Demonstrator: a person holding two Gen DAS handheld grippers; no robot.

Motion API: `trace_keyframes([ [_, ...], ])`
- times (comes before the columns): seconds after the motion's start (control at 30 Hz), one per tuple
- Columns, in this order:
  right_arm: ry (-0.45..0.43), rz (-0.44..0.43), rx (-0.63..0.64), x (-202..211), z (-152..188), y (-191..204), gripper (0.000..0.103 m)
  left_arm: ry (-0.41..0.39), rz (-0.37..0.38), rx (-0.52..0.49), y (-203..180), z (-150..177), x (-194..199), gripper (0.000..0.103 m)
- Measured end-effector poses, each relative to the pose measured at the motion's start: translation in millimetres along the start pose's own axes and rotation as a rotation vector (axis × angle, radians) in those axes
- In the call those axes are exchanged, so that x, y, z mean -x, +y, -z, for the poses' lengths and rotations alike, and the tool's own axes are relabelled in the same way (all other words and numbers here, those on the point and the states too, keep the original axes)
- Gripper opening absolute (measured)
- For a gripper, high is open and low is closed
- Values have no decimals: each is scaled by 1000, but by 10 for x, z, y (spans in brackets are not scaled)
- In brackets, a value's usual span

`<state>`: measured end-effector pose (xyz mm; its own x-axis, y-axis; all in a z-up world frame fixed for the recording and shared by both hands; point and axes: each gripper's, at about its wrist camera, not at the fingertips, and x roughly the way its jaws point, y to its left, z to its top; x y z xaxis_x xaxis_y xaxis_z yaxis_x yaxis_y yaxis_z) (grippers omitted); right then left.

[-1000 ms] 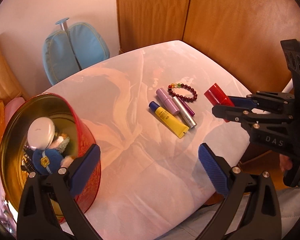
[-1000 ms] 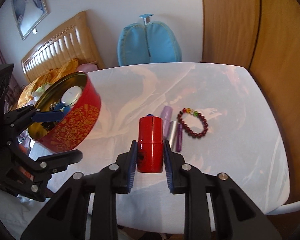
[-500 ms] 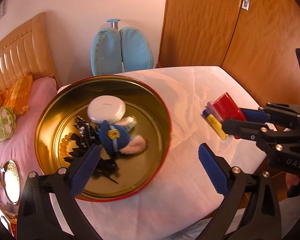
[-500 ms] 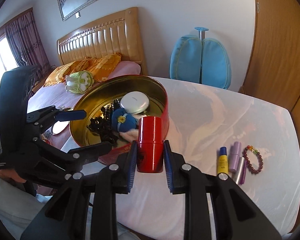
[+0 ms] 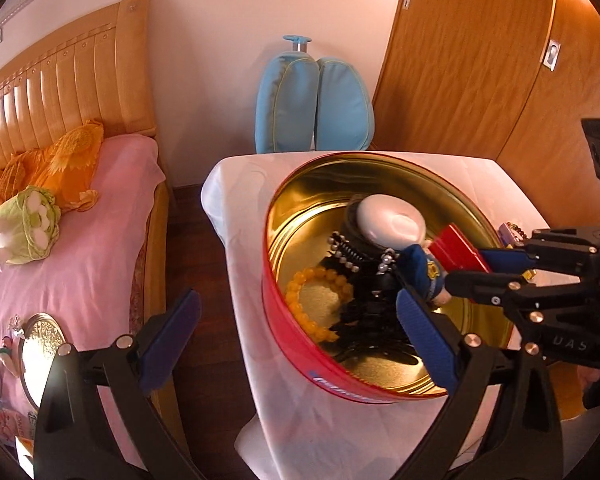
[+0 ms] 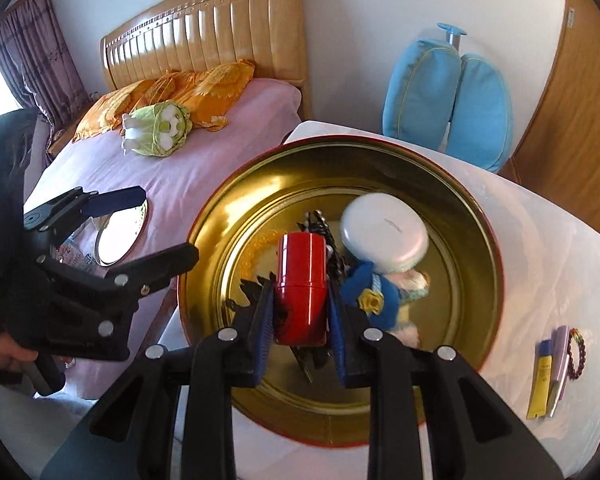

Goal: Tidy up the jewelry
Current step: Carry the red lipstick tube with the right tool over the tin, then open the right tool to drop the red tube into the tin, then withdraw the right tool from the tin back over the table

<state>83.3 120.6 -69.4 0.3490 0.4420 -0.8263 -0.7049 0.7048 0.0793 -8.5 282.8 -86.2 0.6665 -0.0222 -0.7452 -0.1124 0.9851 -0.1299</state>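
Gripping red cylinder (image 6: 300, 280), right fingers (image 6: 262, 320) narrow.

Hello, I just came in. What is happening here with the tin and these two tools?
A person is tidying small things into a round red tin on a white-covered table. The right tool grips a red cylindrical case and holds it over the tin, above a yellow bead bracelet, black hair clips, a white compact and a blue plush toy. The left tool is open and empty. A dark bead bracelet and tubes lie on the table.
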Motion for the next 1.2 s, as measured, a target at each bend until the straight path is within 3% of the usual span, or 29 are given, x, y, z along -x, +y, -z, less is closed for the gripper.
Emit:
trace_keyframes([
  [0.27,177,19,38,-790,-347,296,27,29,36,42,353,134,-56,96],
  [0.57,228,58,49,-931,-304,322,28,33,48,66,476,154,-93,96],
  [0.63,215,63,52,-902,-305,324,41,30,51,62,469,145,-89,96],
  [0.87,156,86,38,-729,-256,265,59,33,51,46,380,169,-60,96],
  [1.0,129,95,-1,-623,-173,122,78,27,41,42,289,158,-37,96],
  [1.2,67,101,-34,-326,19,-166,83,9,36,27,-20,140,5,96],
])
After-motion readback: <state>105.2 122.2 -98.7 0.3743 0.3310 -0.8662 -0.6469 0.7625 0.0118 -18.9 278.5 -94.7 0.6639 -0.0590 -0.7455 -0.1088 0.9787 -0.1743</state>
